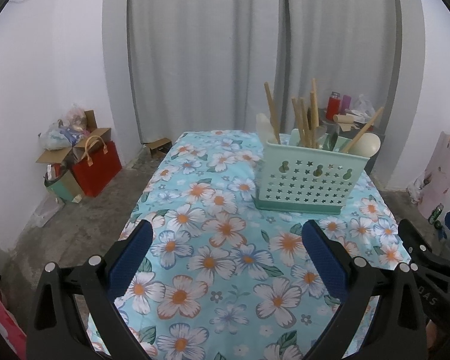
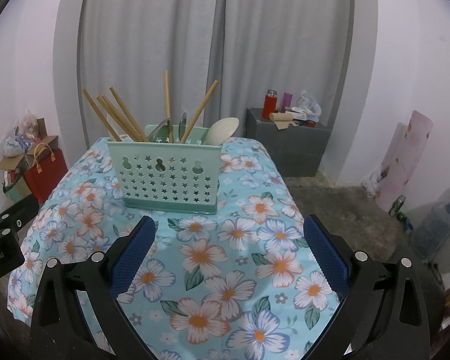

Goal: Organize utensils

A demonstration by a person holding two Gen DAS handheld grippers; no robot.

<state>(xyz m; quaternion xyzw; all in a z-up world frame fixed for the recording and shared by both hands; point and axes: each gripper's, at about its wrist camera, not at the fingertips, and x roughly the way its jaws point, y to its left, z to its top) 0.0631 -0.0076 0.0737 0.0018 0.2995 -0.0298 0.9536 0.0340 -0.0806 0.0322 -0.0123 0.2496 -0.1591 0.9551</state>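
Note:
A mint-green utensil caddy (image 1: 306,180) (image 2: 168,174) with star-shaped holes stands on the floral tablecloth (image 1: 225,240) (image 2: 225,255). Several wooden chopsticks (image 1: 303,120) (image 2: 117,117), metal spoons (image 2: 181,126) and a cream spoon (image 1: 369,145) (image 2: 223,130) stick up out of it. My left gripper (image 1: 228,234) is open above the cloth, short of the caddy, with nothing between its blue pads. My right gripper (image 2: 229,229) is open too, just in front of the caddy's base, and it holds nothing. The right gripper's edge (image 1: 429,240) shows in the left wrist view.
A red bag (image 1: 97,169) (image 2: 45,174) and cardboard boxes (image 1: 63,147) lie on the floor at the left wall. A dark grey cabinet (image 2: 291,147) with a red bottle (image 2: 270,103) stands behind the table by the grey curtains (image 2: 219,45). A water jug (image 2: 435,228) sits at the right.

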